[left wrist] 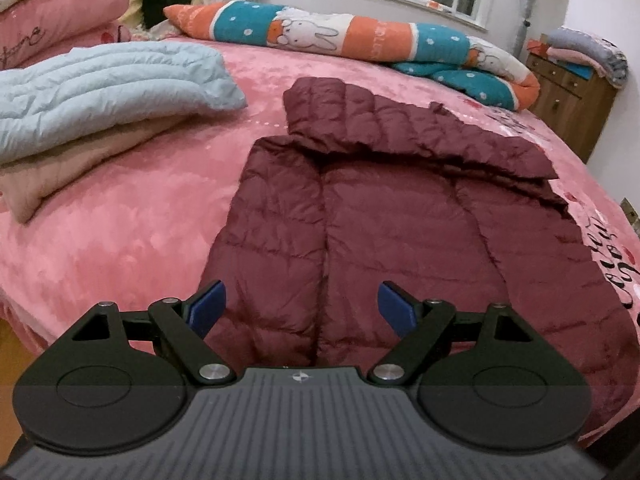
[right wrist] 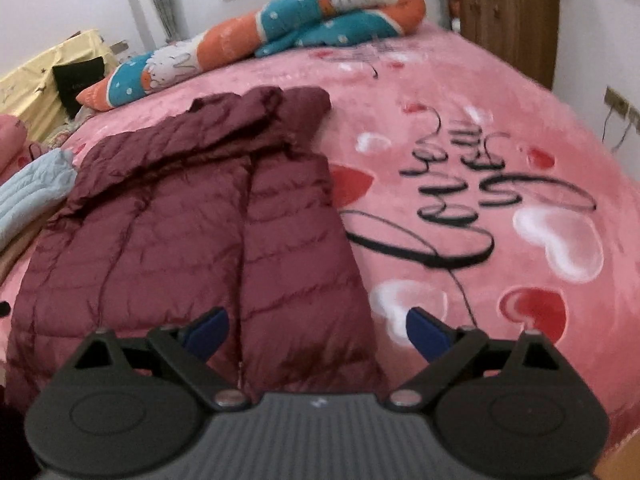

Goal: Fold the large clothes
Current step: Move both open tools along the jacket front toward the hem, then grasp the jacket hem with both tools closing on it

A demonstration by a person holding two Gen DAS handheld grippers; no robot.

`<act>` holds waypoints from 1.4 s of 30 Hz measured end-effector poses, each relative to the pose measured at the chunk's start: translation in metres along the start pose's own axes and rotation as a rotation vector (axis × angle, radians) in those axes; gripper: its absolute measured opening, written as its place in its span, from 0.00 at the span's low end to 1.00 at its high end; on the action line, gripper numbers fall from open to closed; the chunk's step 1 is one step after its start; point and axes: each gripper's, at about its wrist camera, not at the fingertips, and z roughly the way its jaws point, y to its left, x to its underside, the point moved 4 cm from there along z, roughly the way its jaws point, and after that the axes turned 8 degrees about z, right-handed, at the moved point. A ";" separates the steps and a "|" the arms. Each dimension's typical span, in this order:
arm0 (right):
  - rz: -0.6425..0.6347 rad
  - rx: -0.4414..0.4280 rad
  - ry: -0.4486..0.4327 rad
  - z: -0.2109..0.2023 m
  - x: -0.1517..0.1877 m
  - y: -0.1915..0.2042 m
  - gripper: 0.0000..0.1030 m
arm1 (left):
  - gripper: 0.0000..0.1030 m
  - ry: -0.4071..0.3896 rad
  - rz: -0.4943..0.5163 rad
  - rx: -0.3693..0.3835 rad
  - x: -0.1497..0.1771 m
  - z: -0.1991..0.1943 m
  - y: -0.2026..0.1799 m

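Note:
A dark maroon quilted puffer jacket [left wrist: 392,220] lies flat on the pink bed, hem toward me, its sides folded in over the front and the hood or a sleeve laid across the top. It also shows in the right wrist view [right wrist: 192,232]. My left gripper [left wrist: 302,306] is open and empty, hovering above the jacket's near hem left of the centre seam. My right gripper [right wrist: 318,330] is open and empty above the jacket's near right edge, one blue pad [right wrist: 426,334] over the bedspread.
The pink plush bedspread [right wrist: 500,152] has hearts and black script. A light blue quilted garment [left wrist: 104,92] on a beige one lies at left. A rolled teal-orange rabbit blanket [left wrist: 340,36] lies at the far edge. A wooden cabinet [left wrist: 568,92] stands far right.

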 end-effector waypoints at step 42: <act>-0.046 -0.167 0.213 0.044 0.011 0.016 0.08 | 0.13 0.160 -0.121 0.128 0.005 0.034 0.016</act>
